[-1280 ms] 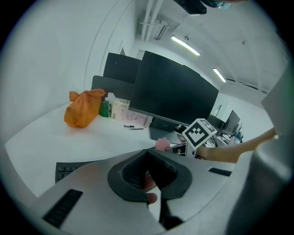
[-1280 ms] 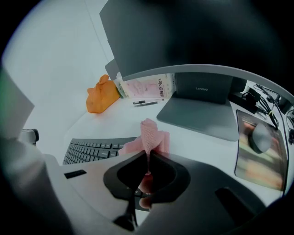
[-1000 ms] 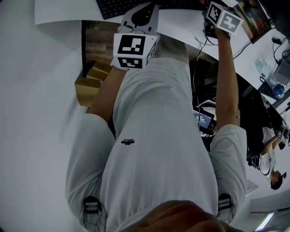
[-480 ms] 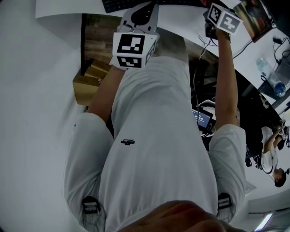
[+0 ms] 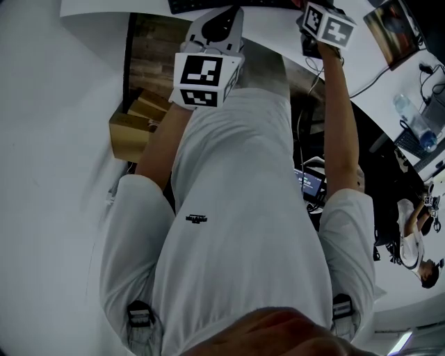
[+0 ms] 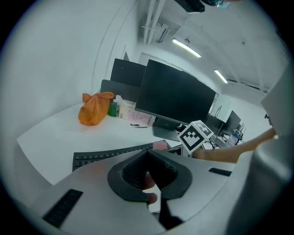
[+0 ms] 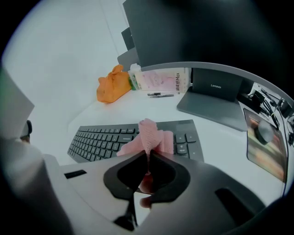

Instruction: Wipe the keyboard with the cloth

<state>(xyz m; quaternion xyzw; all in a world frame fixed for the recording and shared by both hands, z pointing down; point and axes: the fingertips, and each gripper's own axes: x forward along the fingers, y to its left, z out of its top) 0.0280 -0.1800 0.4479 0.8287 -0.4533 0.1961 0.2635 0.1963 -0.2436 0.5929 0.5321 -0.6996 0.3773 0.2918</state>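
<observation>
The black keyboard (image 7: 103, 137) lies on the white desk, straight ahead in the right gripper view. My right gripper (image 7: 148, 158) is shut on the pink cloth (image 7: 150, 136), which sticks up from its jaws just above the keyboard's right half. My left gripper (image 6: 148, 160) hangs shut over the desk's near edge with nothing between its jaws. From there the keyboard (image 6: 103, 157) runs to the left, and the cloth (image 6: 161, 146) and the right gripper's marker cube (image 6: 196, 135) lie just beyond. In the head view only the keyboard's edge (image 5: 201, 5) shows at the top.
Behind the keyboard stand a dark monitor (image 6: 177, 98) on its stand (image 7: 216, 98), an orange bag (image 7: 112, 85), a green bottle, a pink-printed box (image 7: 161, 80) and a pen. A tablet-like screen (image 7: 266, 147) lies at right. Cardboard boxes (image 5: 135, 122) sit under the desk.
My right gripper has moved left and slightly farther over the desk, toward the keyboard. The left gripper has stayed nearly still.
</observation>
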